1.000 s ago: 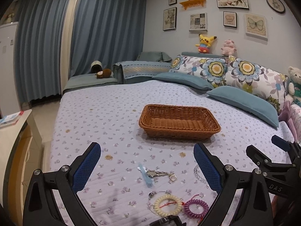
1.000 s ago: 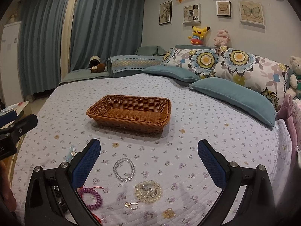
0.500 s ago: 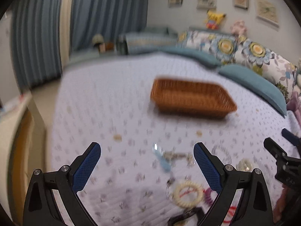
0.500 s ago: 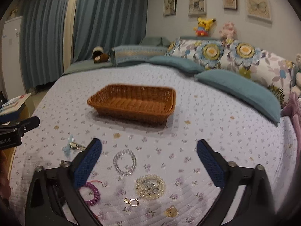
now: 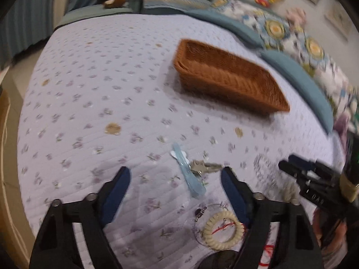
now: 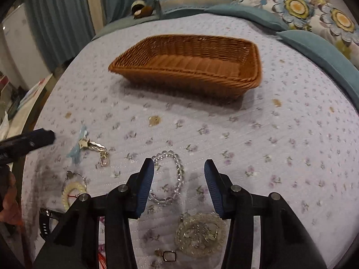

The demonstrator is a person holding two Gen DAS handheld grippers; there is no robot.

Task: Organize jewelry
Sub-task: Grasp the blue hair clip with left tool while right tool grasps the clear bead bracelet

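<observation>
An empty brown wicker basket [image 5: 226,76] [image 6: 193,62] sits on the flowered bedspread. Jewelry lies on the near side of it. My left gripper [image 5: 175,183] is open above a light blue hair clip [image 5: 188,174] and a silver keychain [image 5: 204,167]; a cream coil bracelet [image 5: 222,226] lies just behind it. My right gripper [image 6: 179,186] is open over a clear bead bracelet [image 6: 172,174]. A gold bead cluster [image 6: 199,231] and a small square ring [image 6: 169,255] lie under it. The blue clip [image 6: 77,148], the keychain [image 6: 96,145] and the cream coil [image 6: 71,192] lie to its left.
Teal cushions [image 6: 318,49] and flowered pillows [image 6: 314,11] line the bed's far right side. A black watch [image 6: 46,224] lies at the near left. The bed's left edge drops to a wooden cabinet [image 5: 6,134]. The left gripper's tip [image 6: 29,141] shows in the right wrist view.
Both grippers have tilted down and moved closer to the bedspread and the jewelry. The right gripper's jaws have narrowed. The basket has not moved.
</observation>
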